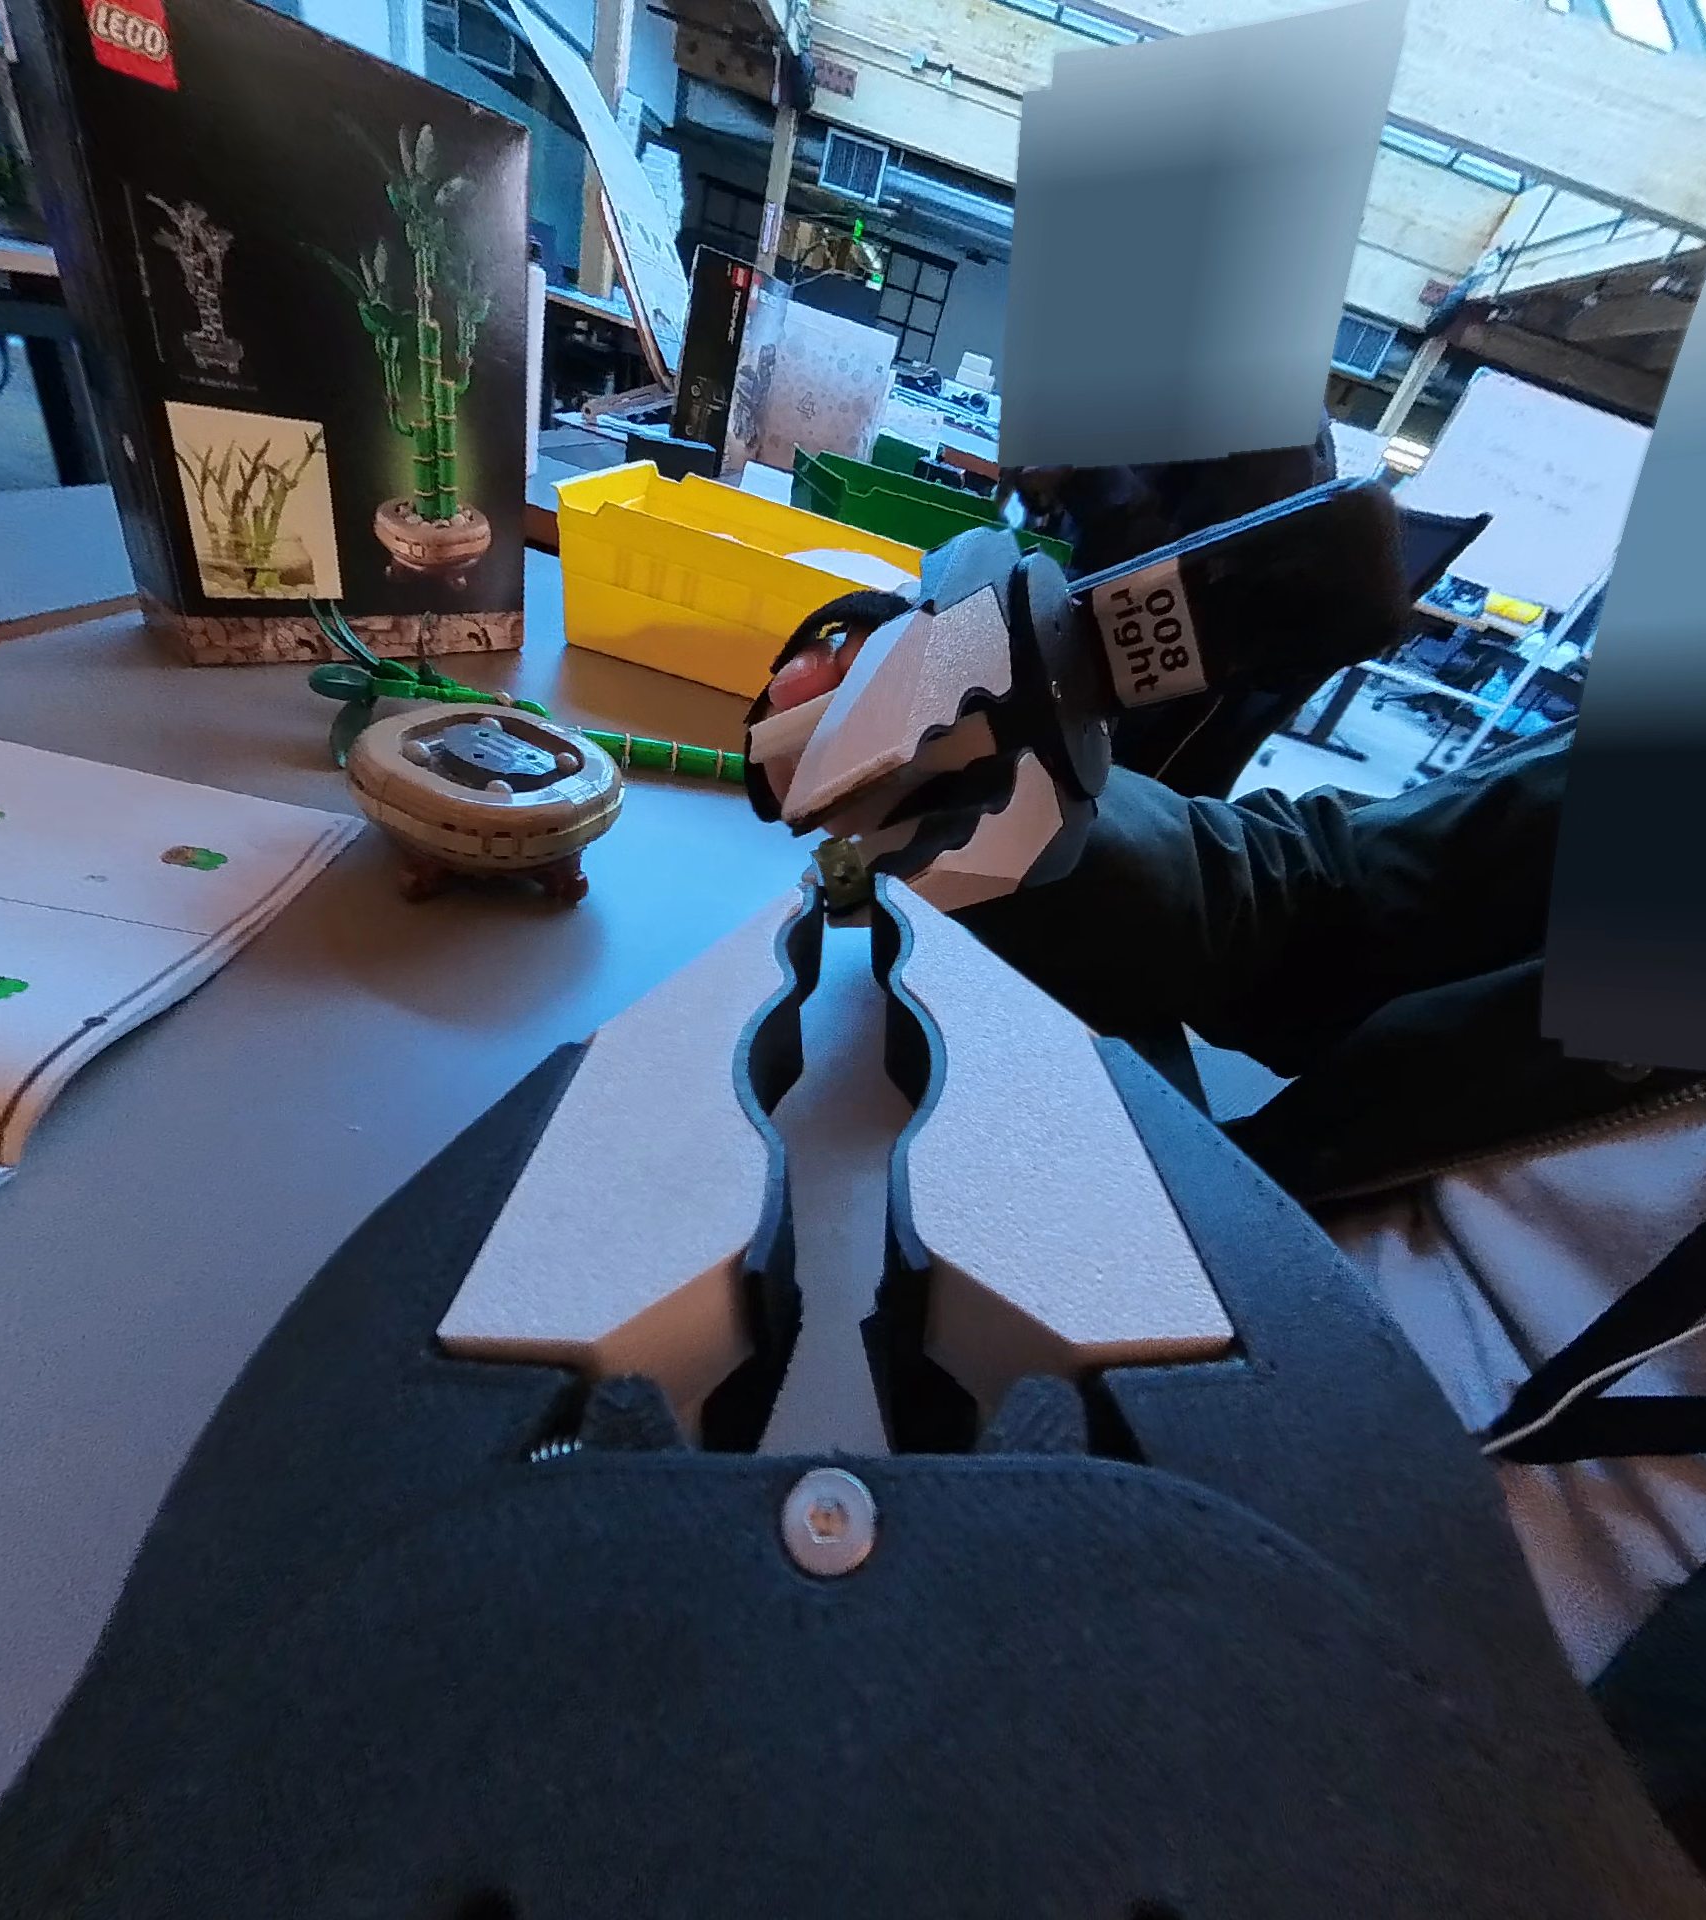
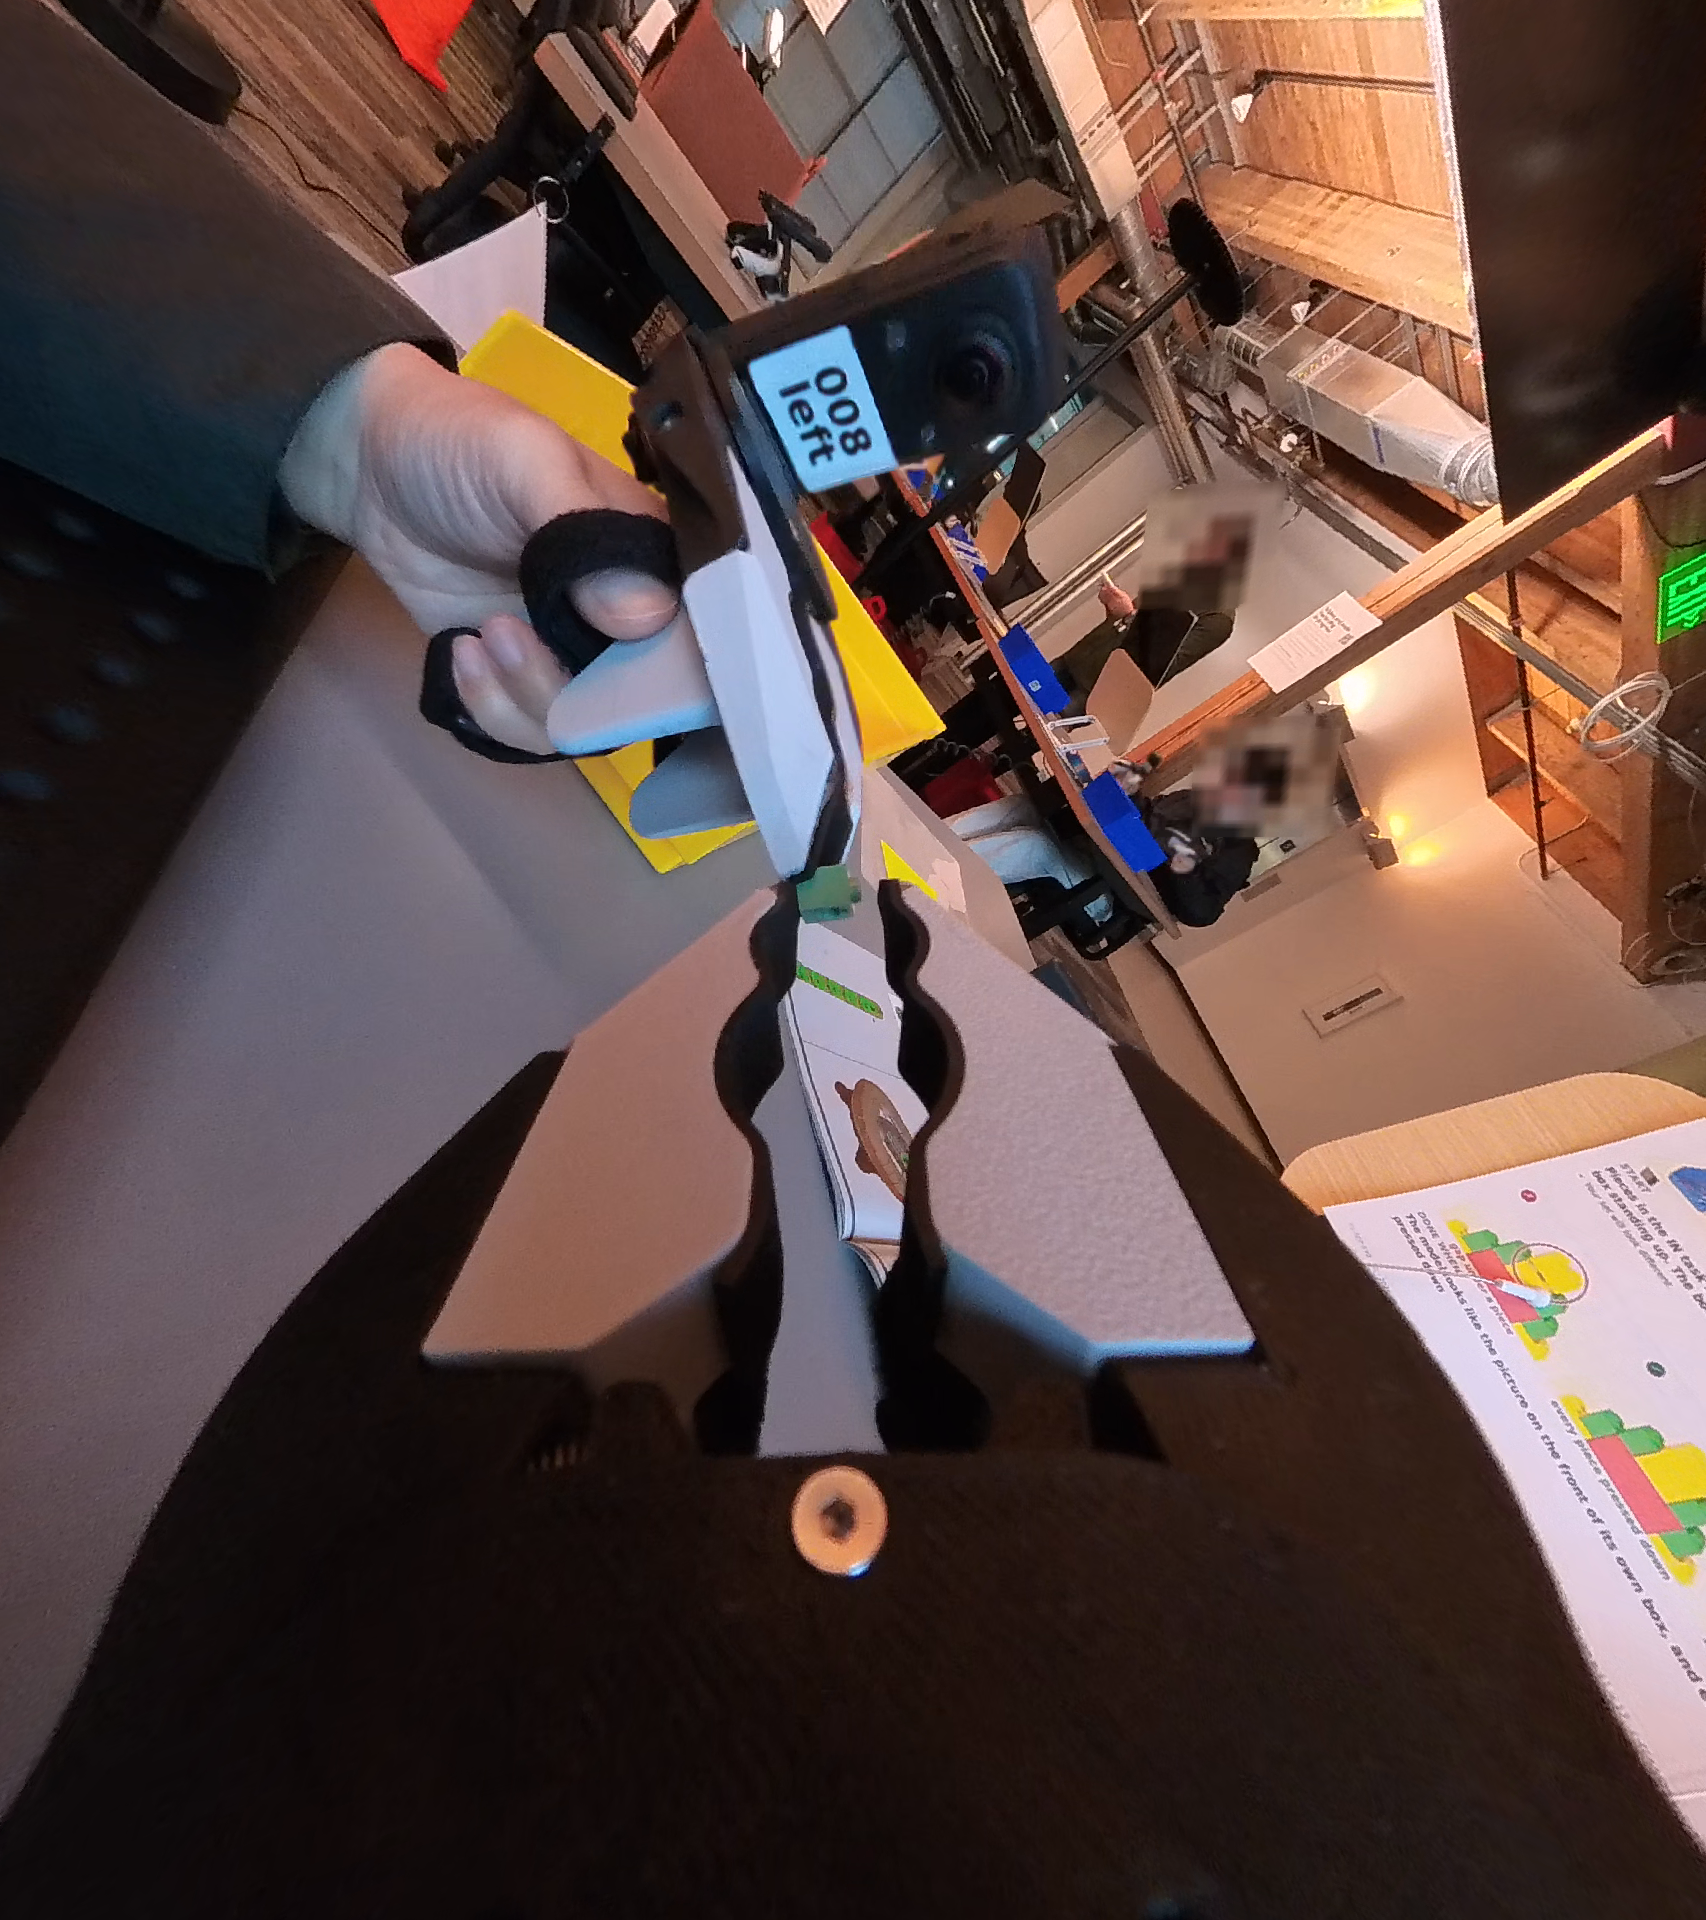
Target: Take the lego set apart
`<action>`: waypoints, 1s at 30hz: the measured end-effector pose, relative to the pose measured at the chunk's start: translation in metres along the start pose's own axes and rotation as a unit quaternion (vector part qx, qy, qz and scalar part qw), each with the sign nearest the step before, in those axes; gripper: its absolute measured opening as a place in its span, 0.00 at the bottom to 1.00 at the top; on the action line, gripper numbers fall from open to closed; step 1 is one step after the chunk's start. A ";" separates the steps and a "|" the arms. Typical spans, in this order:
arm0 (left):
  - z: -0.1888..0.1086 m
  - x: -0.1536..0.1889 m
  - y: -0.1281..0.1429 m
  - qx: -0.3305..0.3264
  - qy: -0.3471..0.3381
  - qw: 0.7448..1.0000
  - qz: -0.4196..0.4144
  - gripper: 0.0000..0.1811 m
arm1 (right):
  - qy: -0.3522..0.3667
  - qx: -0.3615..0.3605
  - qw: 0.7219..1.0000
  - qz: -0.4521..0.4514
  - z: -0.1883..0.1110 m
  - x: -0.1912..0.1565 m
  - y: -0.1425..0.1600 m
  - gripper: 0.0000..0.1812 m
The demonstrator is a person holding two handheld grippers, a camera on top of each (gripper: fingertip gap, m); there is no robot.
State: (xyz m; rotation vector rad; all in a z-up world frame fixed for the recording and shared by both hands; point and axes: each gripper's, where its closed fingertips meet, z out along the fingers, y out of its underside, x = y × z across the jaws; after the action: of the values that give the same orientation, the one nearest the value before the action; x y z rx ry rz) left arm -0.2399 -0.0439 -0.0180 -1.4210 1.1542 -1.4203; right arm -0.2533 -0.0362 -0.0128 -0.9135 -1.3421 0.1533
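Paper instruction booklet [image 1: 49,914] lies open at the far left of the left wrist view. Next along is the tan lego pot [image 1: 485,779], upright on its little feet with nothing planted in it. Behind it the green bamboo stalk [image 1: 662,750] lies flat on the table [image 1: 205,1195], its long axis running left to right towards the grippers.

Now the action, right of centre. The left gripper [image 1: 841,906] has its jaws drawn narrow, pinching a small green-and-gold piece [image 1: 843,878] at the very tips, lifted clear of the table. Coming in from the upper right, the right gripper [image 1: 844,844] meets it tip to tip, touching the top of that same piece. Its jaws are narrow too, but whether they're actually biting can't be made out.

From the right wrist view, the piece [image 2: 825,896] sits just between the right gripper's tips [image 2: 833,902], with the left gripper [image 2: 816,871] reaching down onto it from above.

So the two grippers are equally near. The split looks likely to come from pulling them straight apart along the piece's short axis.
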 end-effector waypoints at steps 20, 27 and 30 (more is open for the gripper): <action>-0.004 0.003 -0.009 0.029 0.014 0.999 -0.016 0.15 | -0.021 0.075 0.990 0.114 -0.009 0.009 -0.015 0.05; -0.004 0.001 -0.006 0.019 0.013 1.000 -0.020 0.12 | -0.024 0.123 0.980 0.156 -0.017 0.017 -0.028 0.05; -0.007 0.002 -0.011 0.032 0.019 0.999 -0.024 0.11 | -0.025 0.095 0.985 0.142 -0.012 0.013 -0.020 0.06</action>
State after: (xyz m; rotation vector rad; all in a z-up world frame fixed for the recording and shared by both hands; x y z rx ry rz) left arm -0.2463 -0.0429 -0.0066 -1.3910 1.0938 -1.5112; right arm -0.2472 -0.0474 0.0103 -0.9390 -1.2133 0.5183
